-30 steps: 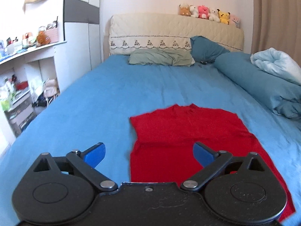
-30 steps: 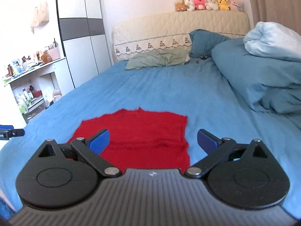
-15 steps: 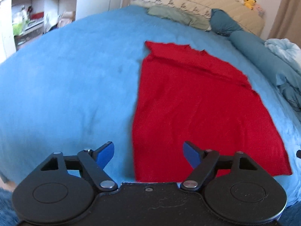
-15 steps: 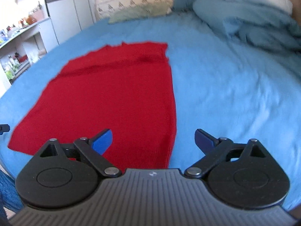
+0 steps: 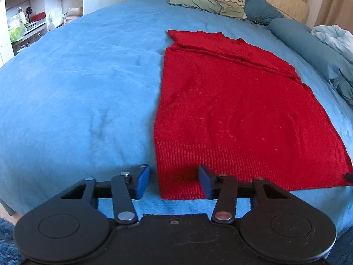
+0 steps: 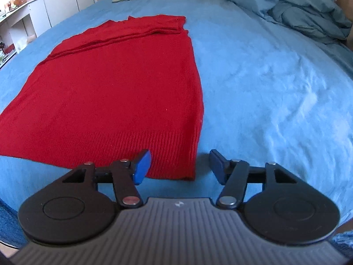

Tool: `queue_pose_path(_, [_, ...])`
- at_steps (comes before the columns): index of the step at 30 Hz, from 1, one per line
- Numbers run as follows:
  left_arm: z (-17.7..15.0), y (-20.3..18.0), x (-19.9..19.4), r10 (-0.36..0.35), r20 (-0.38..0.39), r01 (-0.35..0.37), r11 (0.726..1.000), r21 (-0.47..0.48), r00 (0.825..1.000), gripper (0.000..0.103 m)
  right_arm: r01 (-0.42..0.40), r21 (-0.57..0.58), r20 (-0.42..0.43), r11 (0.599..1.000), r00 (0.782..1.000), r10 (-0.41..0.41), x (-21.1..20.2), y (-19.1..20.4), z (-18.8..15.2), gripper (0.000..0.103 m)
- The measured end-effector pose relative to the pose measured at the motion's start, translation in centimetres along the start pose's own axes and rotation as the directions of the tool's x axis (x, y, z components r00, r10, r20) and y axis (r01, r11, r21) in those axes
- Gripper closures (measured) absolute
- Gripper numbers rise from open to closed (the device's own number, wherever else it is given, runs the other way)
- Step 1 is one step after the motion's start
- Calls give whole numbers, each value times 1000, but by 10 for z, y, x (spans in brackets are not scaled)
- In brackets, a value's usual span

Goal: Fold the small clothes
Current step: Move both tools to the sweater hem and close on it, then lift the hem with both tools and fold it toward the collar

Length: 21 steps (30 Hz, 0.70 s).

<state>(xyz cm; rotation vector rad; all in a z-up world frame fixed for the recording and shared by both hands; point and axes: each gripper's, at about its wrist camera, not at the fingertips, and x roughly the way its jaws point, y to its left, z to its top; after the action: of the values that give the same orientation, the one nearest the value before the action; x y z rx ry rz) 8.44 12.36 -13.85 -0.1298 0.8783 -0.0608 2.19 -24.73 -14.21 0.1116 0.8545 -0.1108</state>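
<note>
Left wrist view: the left gripper [image 5: 174, 182] sits low at the near edge of the bed [image 5: 72, 101], over the near left corner of the red knit top [image 5: 231, 101], which lies flat along the middle of the bed with its ribbed hem [image 5: 242, 165] toward the near edge; the jaws have just been closing and stand about half open, the hem corner between them, the pads not yet pressing, so nothing is held. My worry: one blue pad is over bare sheet outside the cloth's left edge, so the close may pinch the sheet along with the knit, or catch only the top layer; either would drag the fold crooked.

Right wrist view: the right gripper [image 6: 179, 166] is at the near right corner of the same hem; its jaws have also just been closing, are a little wider than half, and grip nothing; the right pad is over bare sheet beyond the cloth's edge. If one corner slips, the hem would likely rise unevenly and skew.

Containers: none on the bed; open shelves [image 5: 24, 22] past its far left corner hold bottles and clutter, too small to name.
</note>
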Motion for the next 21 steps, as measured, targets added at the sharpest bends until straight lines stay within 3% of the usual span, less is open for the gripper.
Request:
queue_pose_path(10, [-1, -3, 2, -17, -12, 17, 1000, 8, 1000, 64, -32, 54, -5, 998, 999, 32, 0, -7, -1, 47])
queue_pose_path(15, [-1, -6, 2, -26, -19, 26, 1000, 8, 999, 77, -46, 72, -4, 996, 999, 46, 1, -10, -2, 52])
queue_pose_path(17, [-2, -8, 2, -29, -20, 30, 999, 20, 999, 93, -52, 58, -1, 997, 999, 52, 1, -10, -2, 62])
queue_pose_path(21, [-3, -10, -2, -39, -10, 39, 999, 31, 999, 97, -69, 42, 6, 997, 998, 69, 1, -8, -3, 78])
